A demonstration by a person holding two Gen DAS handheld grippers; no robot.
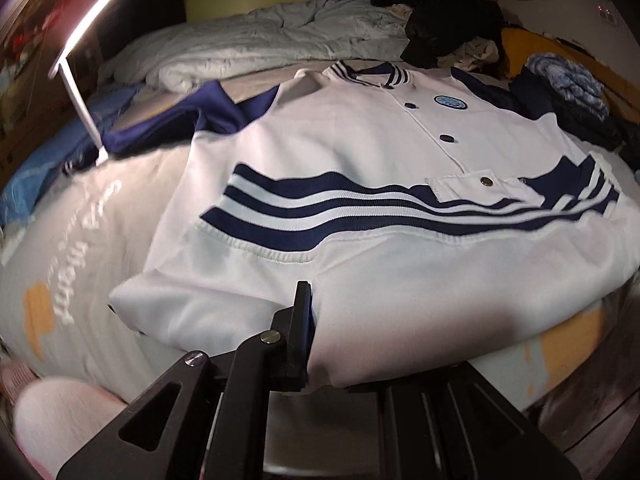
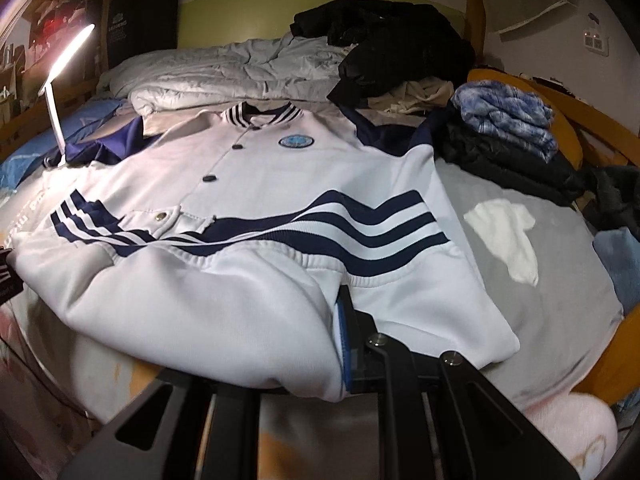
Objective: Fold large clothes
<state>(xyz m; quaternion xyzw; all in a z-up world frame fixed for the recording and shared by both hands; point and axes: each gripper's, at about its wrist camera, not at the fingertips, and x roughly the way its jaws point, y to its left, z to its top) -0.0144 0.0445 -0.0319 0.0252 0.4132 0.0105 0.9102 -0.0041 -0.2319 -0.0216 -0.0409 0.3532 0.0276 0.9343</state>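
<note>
Jacket point(image 1: 360, 152) fold pinched in both grippers' jaws.

Left wrist view close over the jacket point(image 1: 360, 152) hem, facing 12 o'clock across the bed point(image 1: 100, 216), right wrist view likewise, both sharing jacket and lamp point(image 2: 60, 80)

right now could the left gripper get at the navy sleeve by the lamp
Probably not: the left gripper is shut on the white jacket's near fold, and the navy sleeve lies across the bed, beside the lamp.
</note>
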